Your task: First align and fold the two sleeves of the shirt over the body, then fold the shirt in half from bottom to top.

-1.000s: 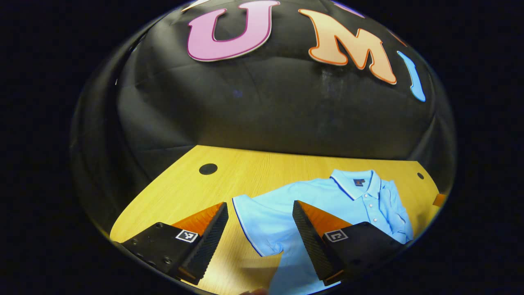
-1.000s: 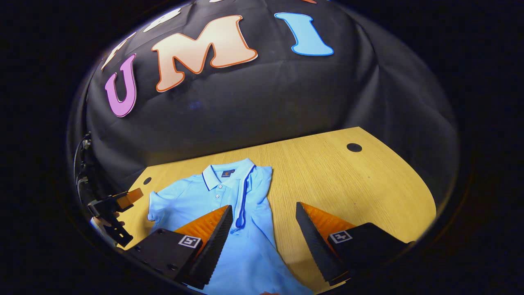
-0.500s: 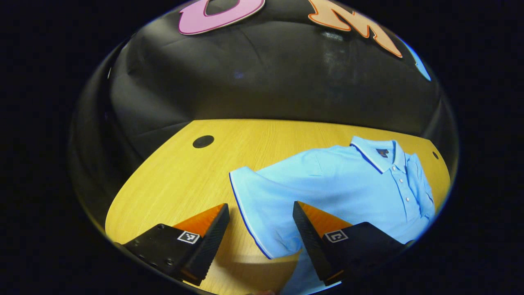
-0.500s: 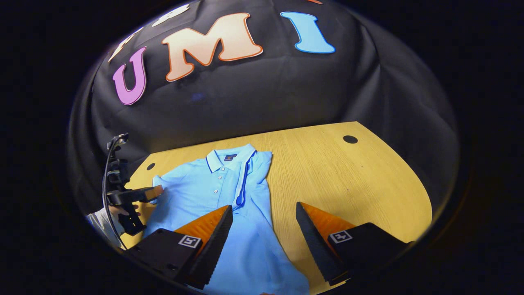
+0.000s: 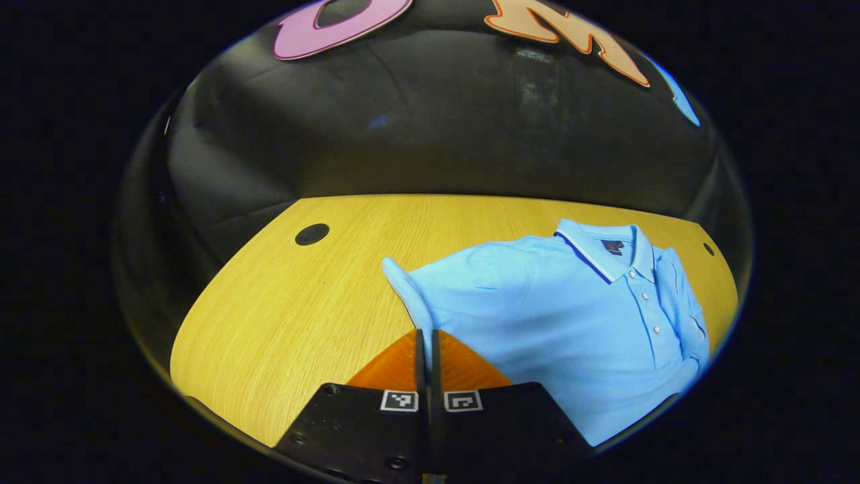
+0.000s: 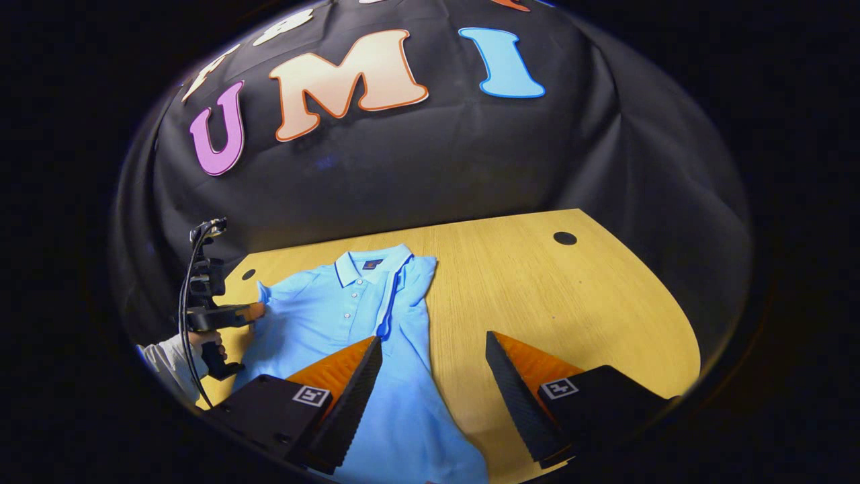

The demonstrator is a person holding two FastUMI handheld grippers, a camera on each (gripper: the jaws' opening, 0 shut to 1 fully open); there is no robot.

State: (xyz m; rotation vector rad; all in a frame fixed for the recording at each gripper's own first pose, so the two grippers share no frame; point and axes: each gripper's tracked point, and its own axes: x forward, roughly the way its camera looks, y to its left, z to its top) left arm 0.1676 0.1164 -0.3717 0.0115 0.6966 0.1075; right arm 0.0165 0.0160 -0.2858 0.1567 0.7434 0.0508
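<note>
A light blue polo shirt [image 5: 571,316] lies face up on the wooden table [image 5: 289,316], collar toward the far wall. In the left gripper view my left gripper [image 5: 424,336] is shut on the cuff of the shirt's left sleeve [image 5: 410,292], which stands up a little off the table. In the right gripper view the shirt [image 6: 336,316] has its other sleeve [image 6: 403,292] folded over the body, its dark-trimmed cuff beside the button placket. My right gripper [image 6: 433,356] hangs open above the shirt's right edge, with nothing between its fingers. The left gripper [image 6: 252,312] shows far left, held by a hand.
The table has round cable holes at its far corners [image 5: 312,234] [image 6: 564,238]. Bare wood lies to the right of the shirt in the right gripper view. A cable [image 6: 191,282] trails from the left gripper, and a sleeve [image 6: 164,359] shows behind the hand.
My left gripper moved in and shut on the left sleeve's cuff, which now lifts off the table. The right gripper stays open and has barely shifted.
</note>
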